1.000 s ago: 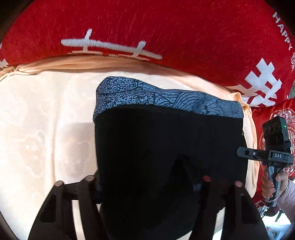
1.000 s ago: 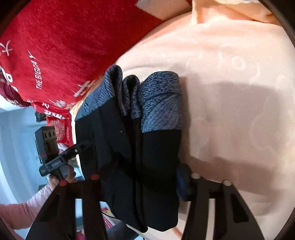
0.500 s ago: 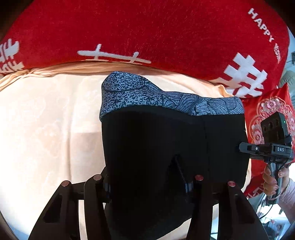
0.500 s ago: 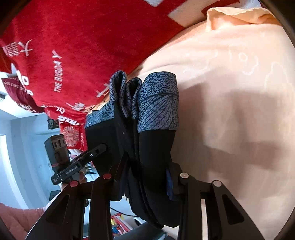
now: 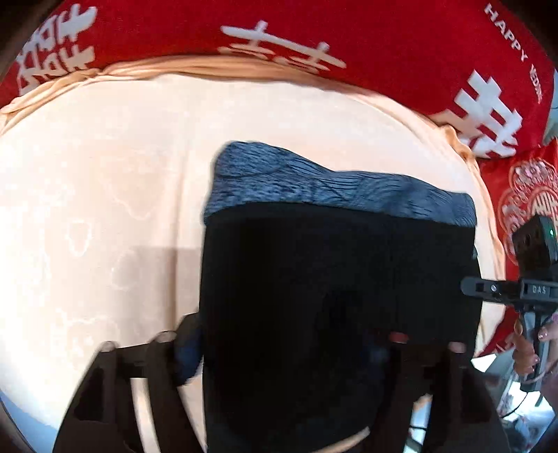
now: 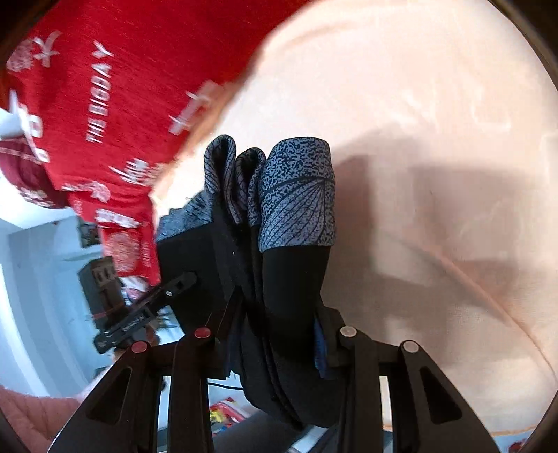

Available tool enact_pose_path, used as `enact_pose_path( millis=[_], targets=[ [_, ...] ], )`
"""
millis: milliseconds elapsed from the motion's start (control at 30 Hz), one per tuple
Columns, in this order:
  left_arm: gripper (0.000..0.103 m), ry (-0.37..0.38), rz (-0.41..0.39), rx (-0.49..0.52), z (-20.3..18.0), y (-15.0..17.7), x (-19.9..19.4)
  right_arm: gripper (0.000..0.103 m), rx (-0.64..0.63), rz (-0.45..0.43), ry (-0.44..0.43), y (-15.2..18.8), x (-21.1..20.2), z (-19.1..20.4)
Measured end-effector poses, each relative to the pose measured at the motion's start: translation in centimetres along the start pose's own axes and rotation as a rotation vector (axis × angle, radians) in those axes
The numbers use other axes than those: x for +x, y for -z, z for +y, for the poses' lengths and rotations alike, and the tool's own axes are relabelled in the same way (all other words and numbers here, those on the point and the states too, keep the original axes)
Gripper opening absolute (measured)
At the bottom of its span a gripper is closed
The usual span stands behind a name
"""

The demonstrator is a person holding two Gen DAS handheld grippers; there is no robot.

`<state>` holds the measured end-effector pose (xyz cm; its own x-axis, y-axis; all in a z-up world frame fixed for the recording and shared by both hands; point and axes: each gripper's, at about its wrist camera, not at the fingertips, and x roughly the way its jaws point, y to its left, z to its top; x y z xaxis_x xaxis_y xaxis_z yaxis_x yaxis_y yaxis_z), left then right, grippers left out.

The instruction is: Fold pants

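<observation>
The pants (image 5: 334, 278) are black with a blue-grey patterned waistband (image 5: 334, 188), folded into a thick bundle held over the peach bed sheet (image 5: 104, 209). My left gripper (image 5: 293, 345) is shut on the bundle's near edge, with cloth filling the space between the fingers. In the right wrist view the bundle (image 6: 293, 278) hangs in several layers, its waistband (image 6: 296, 195) pointing away. My right gripper (image 6: 275, 334) is shut on the layers. The right gripper also shows at the right edge of the left wrist view (image 5: 470, 287), and the left gripper in the right wrist view (image 6: 190, 278).
A red blanket with white characters (image 5: 314, 31) lies along the far side of the bed and also shows in the right wrist view (image 6: 104, 69). A red cushion (image 5: 523, 195) is at the right. Room floor and clutter show below the bed edge (image 6: 223, 411).
Both grippers have carried the folded pants together, first up and then lower and further over the sheet. The left view is motion-blurred. Both grips are unchanged.
</observation>
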<state>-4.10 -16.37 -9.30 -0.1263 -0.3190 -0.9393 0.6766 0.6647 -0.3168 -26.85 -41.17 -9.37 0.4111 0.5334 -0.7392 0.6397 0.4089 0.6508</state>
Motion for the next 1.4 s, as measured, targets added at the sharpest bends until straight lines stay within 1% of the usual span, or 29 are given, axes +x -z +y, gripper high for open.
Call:
enact_pose_path(
  millis=[33, 67, 100, 133, 200, 300, 400, 533, 600, 667, 767, 833, 867, 900, 967, 1033, 1133, 1200, 1300, 1400],
  targets=[
    [0.086, -0.008, -0.006, 0.003, 0.2, 0.0, 0.1, 0.044, -0.017, -0.011, 0.042, 0.0, 0.6, -0.4],
    [0.093, -0.02, -0.013, 0.008, 0.3, 0.0, 0.2, 0.051, -0.019, -0.016, 0.048, 0.1, 0.6, -0.8],
    [0.099, -0.032, -0.017, 0.012, 0.4, 0.0, 0.3, 0.055, -0.001, -0.023, 0.049, 0.1, 0.7, -1.3],
    [0.099, -0.039, -0.021, 0.015, 0.5, 0.1, 0.4, 0.058, 0.011, -0.028, 0.052, 0.1, 0.8, -1.4],
    [0.099, -0.042, -0.022, 0.013, 0.6, 0.1, 0.2, 0.072, 0.013, -0.042, 0.088, 0.3, 0.7, -1.7],
    [0.099, -0.081, -0.033, 0.015, 0.9, 0.4, -0.5, 0.079, 0.021, -0.066, 0.146, 1.1, 0.5, -1.3],
    [0.099, -0.136, -0.037, 0.016, 1.0, 0.7, -1.5, 0.081, 0.027, -0.099, 0.233, 2.1, -0.2, -0.6],
    [0.099, -0.222, -0.049, 0.052, 0.7, 1.6, -3.3, 0.082, 0.016, -0.133, 0.328, 3.2, -1.5, 0.1],
    [0.099, -0.246, -0.046, 0.061, 0.6, 2.2, -4.0, 0.087, 0.007, -0.154, 0.38, 3.7, -1.9, 0.8],
    [0.099, -0.261, -0.036, 0.064, 0.2, 2.7, -4.5, 0.087, -0.002, -0.174, 0.426, 4.6, -2.3, 1.5],
    [0.099, -0.272, -0.028, 0.069, -0.2, 3.9, -5.8, 0.087, -0.002, -0.194, 0.455, 5.7, -2.5, 2.6],
    [0.1, -0.273, -0.018, 0.075, -0.8, 4.5, -6.4, 0.087, 0.0, -0.203, 0.458, 6.6, -2.8, 3.4],
    [0.102, -0.272, -0.011, 0.084, -1.0, 4.8, -6.7, 0.088, 0.0, -0.205, 0.462, 7.0, -2.8, 3.9],
    [0.102, -0.275, -0.007, 0.099, -1.4, 5.2, -7.2, 0.096, 0.0, -0.207, 0.467, 7.2, -2.7, 4.3],
    [0.102, -0.284, -0.007, 0.114, -2.1, 5.5, -7.7, 0.103, -0.008, -0.24, 0.473, 8.1, -3.1, 5.4],
    [0.102, -0.286, -0.004, 0.12, -2.5, 5.7, -8.3, 0.103, -0.014, -0.275, 0.482, 8.9, -3.6, 6.6],
    [0.102, -0.29, 0.004, 0.12, -2.9, 6.1, -9.4, 0.103, -0.027, -0.299, 0.493, 10.0, -4.0, 8.1],
    [0.102, -0.308, 0.008, 0.123, -3.2, 6.3, -9.9, 0.103, -0.037, -0.317, 0.531, 10.5, -4.2, 9.1],
    [0.102, -0.346, -0.01, 0.15, -3.7, 6.9, -11.0, 0.103, -0.043, -0.335, 0.589, 11.1, -4.4, 10.4],
    [0.102, -0.355, -0.03, 0.155, -4.0, 7.2, -12.2, 0.103, -0.037, -0.346, 0.63, 11.6, -4.7, 11.6]
  ],
)
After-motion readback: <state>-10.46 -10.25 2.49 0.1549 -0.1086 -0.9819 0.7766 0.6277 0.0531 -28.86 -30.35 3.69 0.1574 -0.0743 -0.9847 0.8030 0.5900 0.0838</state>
